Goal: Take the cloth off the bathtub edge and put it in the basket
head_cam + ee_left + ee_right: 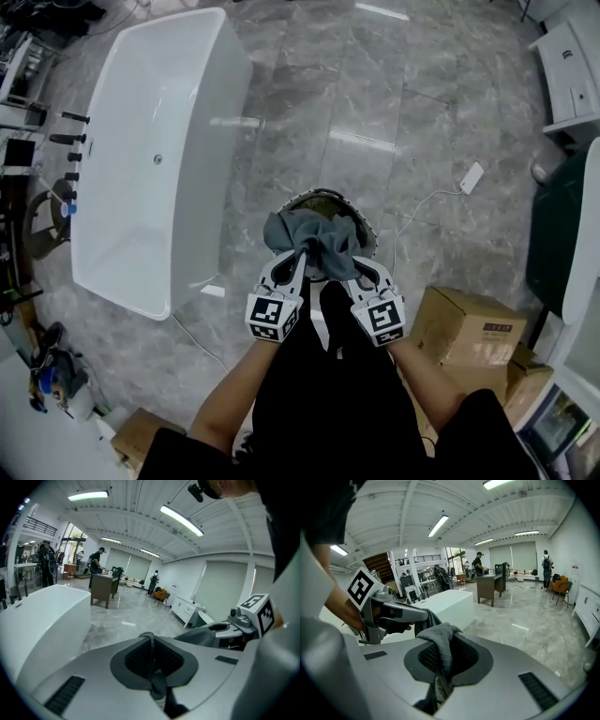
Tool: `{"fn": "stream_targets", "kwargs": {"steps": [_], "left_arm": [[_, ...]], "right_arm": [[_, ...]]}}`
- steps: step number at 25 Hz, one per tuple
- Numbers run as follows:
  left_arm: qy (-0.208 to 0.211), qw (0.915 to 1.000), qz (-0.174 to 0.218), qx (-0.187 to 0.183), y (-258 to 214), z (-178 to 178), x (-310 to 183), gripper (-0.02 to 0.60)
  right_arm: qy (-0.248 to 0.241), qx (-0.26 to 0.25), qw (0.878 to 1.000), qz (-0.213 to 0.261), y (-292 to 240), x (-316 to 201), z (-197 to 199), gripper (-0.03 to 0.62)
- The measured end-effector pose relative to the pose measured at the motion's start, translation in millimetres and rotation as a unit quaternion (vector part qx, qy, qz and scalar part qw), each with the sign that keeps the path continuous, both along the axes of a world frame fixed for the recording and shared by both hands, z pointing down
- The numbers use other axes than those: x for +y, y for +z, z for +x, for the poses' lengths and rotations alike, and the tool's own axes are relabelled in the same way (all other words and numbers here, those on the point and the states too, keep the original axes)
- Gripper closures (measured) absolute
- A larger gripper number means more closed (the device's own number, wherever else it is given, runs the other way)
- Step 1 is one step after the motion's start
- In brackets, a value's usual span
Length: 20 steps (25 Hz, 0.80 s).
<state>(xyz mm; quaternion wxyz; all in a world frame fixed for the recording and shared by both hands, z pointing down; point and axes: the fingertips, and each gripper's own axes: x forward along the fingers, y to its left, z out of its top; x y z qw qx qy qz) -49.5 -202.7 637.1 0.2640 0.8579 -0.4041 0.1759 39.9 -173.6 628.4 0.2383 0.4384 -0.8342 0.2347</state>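
A grey cloth [314, 242] hangs bunched between both grippers, directly above a round basket [363, 217] on the floor. My left gripper [300, 257] is shut, with a thin fold of the cloth pinched at its tips [151, 637]. My right gripper [354, 272] is shut on another part of the cloth [438, 635], which drapes over its jaws [445, 645]. The white bathtub [159, 141] stands to the left with a bare near edge. It also shows in the left gripper view [42, 620] and the right gripper view [450, 604].
Cardboard boxes [466, 325] sit on the floor at the right, close to the basket. A white power strip [472, 177] and its cable lie beyond it. Black tap fittings [70, 141] line the tub's far side. A white cabinet [569, 75] stands at top right.
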Motion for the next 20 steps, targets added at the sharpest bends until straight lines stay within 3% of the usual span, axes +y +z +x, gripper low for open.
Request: {"fn": "stream_targets", "kwargs": {"steps": [3,6,20], "left_arm": [[0.024,0.9996,-0.014,-0.002,27,13,-3,0.558],[0.016,0.9994,-0.03,-0.005,52,12,-10,0.558],[0.016,0.9967,-0.076,-0.021,145,10,-26,0.558]], "right_arm": [[-0.018,0.007,1.0,-0.013,25,-3,-13,0.554],[-0.02,0.0,0.999,-0.032,49,-6,-19,0.554],[0.091,0.007,0.99,-0.111,151,-22,-6,0.554]]}}
